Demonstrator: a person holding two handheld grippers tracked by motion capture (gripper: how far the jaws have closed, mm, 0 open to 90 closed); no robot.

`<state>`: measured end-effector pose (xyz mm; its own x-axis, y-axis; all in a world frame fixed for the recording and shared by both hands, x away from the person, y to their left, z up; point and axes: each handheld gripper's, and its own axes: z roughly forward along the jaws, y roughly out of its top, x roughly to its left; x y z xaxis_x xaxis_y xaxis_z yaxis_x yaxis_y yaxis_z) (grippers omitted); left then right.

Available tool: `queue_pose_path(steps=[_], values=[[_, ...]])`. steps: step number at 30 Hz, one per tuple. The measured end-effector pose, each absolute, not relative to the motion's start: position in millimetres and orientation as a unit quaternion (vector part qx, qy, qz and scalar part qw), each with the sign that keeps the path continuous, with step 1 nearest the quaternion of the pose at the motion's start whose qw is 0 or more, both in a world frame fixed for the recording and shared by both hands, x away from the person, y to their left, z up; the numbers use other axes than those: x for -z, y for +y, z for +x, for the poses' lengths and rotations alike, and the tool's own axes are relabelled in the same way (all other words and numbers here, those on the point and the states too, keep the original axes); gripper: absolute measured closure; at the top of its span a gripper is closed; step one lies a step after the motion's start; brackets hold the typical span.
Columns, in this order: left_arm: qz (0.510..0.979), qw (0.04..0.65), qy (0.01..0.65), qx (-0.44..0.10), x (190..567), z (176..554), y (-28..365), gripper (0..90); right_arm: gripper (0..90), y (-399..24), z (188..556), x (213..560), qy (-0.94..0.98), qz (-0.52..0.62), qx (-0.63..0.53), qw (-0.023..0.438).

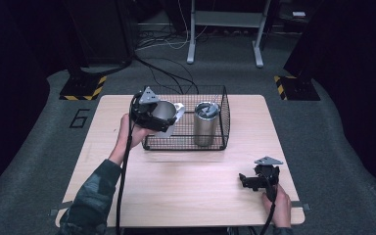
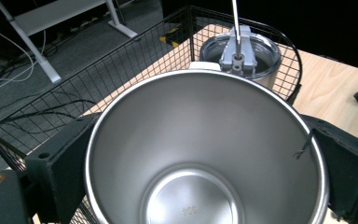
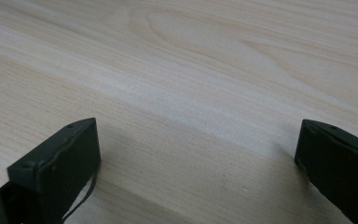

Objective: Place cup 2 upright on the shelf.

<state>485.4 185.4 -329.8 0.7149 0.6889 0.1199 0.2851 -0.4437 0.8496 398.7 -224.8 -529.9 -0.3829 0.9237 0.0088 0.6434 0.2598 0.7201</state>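
High view puts the left tongs (image 1: 152, 116) at the wire basket's (image 1: 223, 105) left rim, clamped across an open steel cup (image 1: 163, 111) that hangs tilted above the basket's left half. Stiff, smooth metal like this probably slips, and it looks light while empty, so a hold across the body below the lip seems safest. A lidded tumbler (image 1: 206, 122) with a straw stands upright in the basket's right half, near the cup, leaving little room. Right tongs (image 1: 255, 179) rest spread apart over bare table (image 1: 186, 186), well clear.
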Motion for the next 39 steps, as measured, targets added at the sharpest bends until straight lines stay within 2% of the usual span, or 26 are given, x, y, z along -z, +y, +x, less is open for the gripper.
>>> queue_pose_path(steps=[19,39], values=[[0.82,0.414,0.32,-0.233,335,521,177,6.0,0.0,-225,399,530,0.765,0.511,-0.328,0.215],[0.823,0.386,0.354,-0.218,368,555,166,6.0,0.0,-225,399,530,0.764,0.513,-0.328,0.214]])
